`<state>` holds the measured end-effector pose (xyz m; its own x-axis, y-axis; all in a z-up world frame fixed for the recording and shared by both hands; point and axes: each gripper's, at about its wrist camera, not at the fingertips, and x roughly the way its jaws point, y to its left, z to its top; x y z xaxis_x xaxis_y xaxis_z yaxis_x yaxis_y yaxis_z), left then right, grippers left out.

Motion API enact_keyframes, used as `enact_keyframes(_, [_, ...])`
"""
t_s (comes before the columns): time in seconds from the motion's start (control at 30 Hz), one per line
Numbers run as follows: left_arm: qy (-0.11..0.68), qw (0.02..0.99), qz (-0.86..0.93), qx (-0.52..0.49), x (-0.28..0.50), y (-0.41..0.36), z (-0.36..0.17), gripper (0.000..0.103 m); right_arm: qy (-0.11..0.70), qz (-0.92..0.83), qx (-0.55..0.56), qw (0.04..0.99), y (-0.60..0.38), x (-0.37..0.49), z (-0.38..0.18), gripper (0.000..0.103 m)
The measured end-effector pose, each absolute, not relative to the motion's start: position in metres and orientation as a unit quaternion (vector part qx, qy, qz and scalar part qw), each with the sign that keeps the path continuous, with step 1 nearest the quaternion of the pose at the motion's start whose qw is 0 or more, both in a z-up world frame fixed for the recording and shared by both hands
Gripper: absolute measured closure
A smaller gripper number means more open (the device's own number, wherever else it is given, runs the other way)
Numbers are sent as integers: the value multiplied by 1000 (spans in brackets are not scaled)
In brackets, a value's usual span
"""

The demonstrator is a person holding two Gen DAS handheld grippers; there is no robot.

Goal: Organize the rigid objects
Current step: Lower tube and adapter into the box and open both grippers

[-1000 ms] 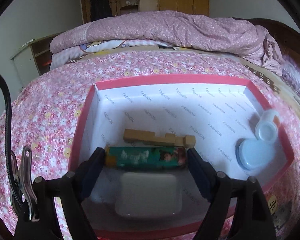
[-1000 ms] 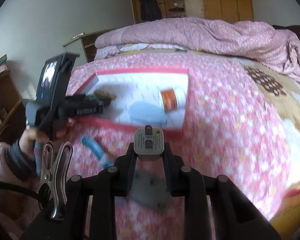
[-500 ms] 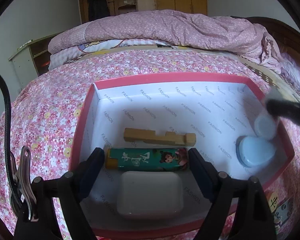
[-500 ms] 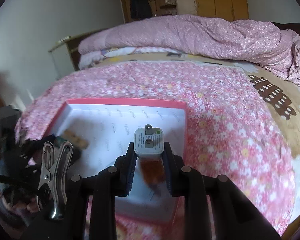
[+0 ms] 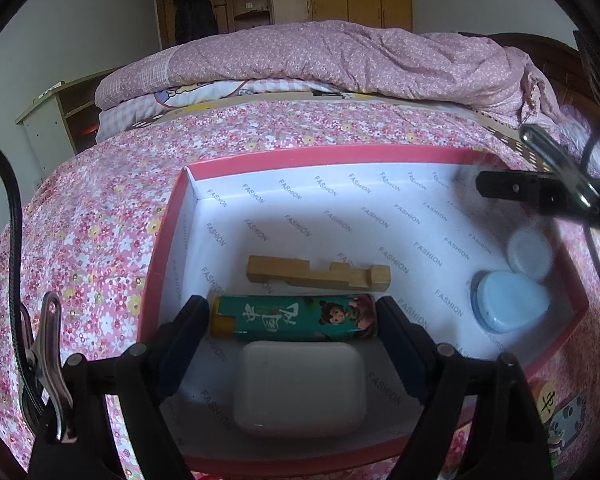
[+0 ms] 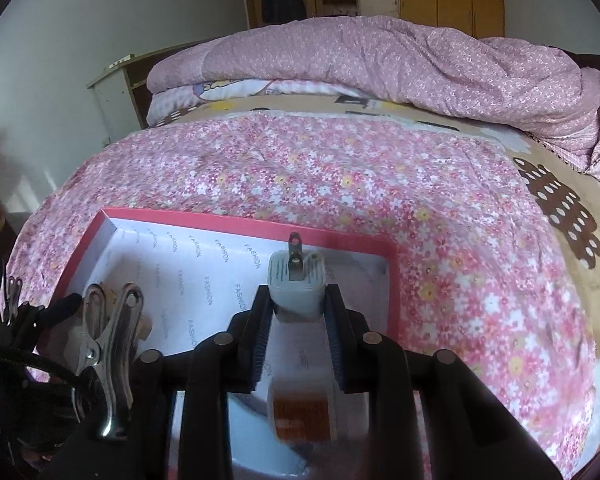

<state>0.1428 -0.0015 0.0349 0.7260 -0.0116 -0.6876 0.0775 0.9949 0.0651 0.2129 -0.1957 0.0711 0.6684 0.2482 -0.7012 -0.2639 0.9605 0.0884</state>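
Note:
A red-rimmed box (image 5: 340, 156) with a white lining lies on the bed. In it are a wooden block (image 5: 320, 274), a green printed tube (image 5: 296, 318), a white case (image 5: 300, 388), a blue heart-shaped case (image 5: 508, 300) and a white bottle (image 6: 302, 412) with an orange label. My left gripper (image 5: 294, 316) stands open, low in the box, with the tube lying between its fingertips. My right gripper (image 6: 296, 304) is shut on a white plug charger (image 6: 296, 284), prongs pointing away, above the box's right end (image 6: 240, 220). Its black finger (image 5: 508, 192) reaches in from the right in the left wrist view.
The bed's pink flowered sheet (image 6: 380, 180) surrounds the box. A rolled pink quilt (image 5: 340, 60) lies along the back. A low cabinet (image 5: 56, 120) stands at the far left, a wooden wardrobe behind.
My right gripper carried the charger leftward from beside the box to above its right end, entering the left wrist view. The green tube rolled slightly and settled. My left gripper stayed put.

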Motion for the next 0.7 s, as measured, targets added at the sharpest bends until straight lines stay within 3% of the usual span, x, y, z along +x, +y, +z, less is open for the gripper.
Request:
enact_keyframes(0.3, [374, 926, -31, 44, 141, -2, 38, 15, 366, 137, -12, 920, -196, 203, 85, 75])
enact_keyframes(0.43, [358, 933, -28, 34, 133, -1, 46, 15, 359, 135, -15, 924, -197, 189, 92, 66])
enact_keyframes(0.7, [341, 938, -39, 36, 109, -8, 64, 15, 359, 158, 8, 920, -206, 150, 97, 65])
